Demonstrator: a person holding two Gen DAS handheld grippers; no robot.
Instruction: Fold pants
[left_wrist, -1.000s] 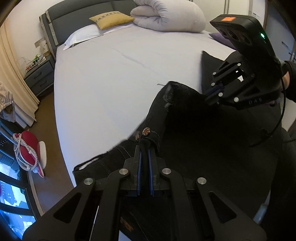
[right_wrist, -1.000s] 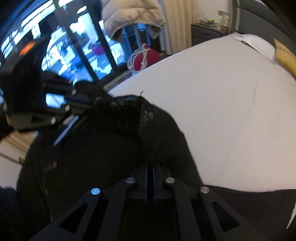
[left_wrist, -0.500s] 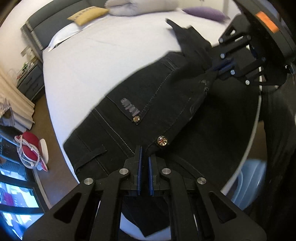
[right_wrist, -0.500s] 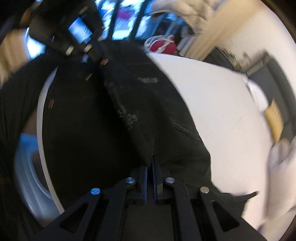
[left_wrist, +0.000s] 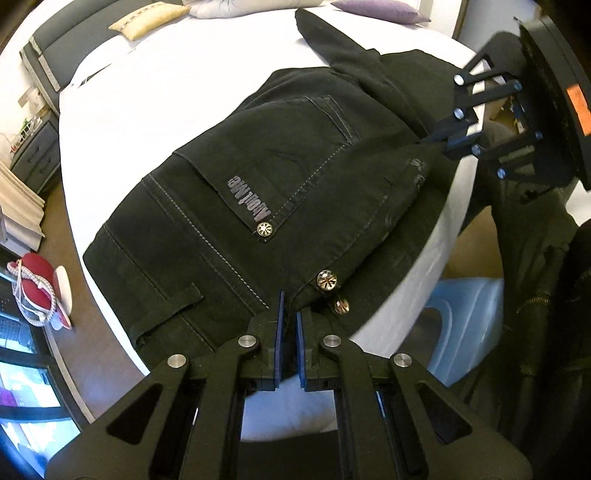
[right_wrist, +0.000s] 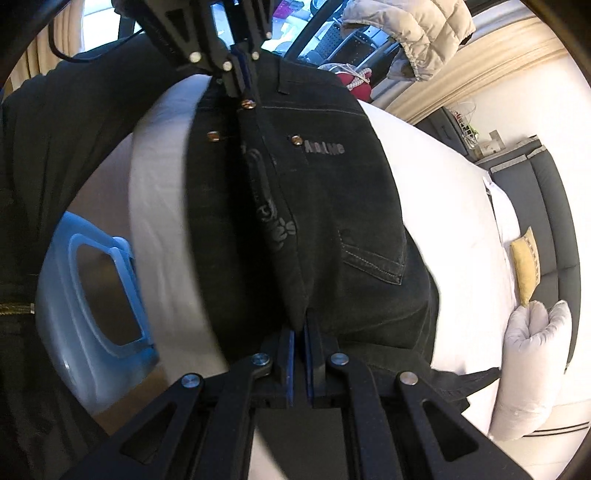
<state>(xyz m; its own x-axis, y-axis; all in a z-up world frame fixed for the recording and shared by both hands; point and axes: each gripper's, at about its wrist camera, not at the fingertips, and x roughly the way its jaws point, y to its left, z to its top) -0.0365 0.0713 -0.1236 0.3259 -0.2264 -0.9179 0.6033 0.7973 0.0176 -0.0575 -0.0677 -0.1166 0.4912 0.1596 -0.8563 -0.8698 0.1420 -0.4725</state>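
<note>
Black pants lay at the bed edge; left gripper and right gripper each clamped the waistband

Unreadable grey lettering on pants pocket

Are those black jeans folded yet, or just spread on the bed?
Folded lengthwise: the black jeans lie doubled, back pocket up, on the bed.

hidden: pants legs run behind right gripper | bin partly under bed edge
</note>
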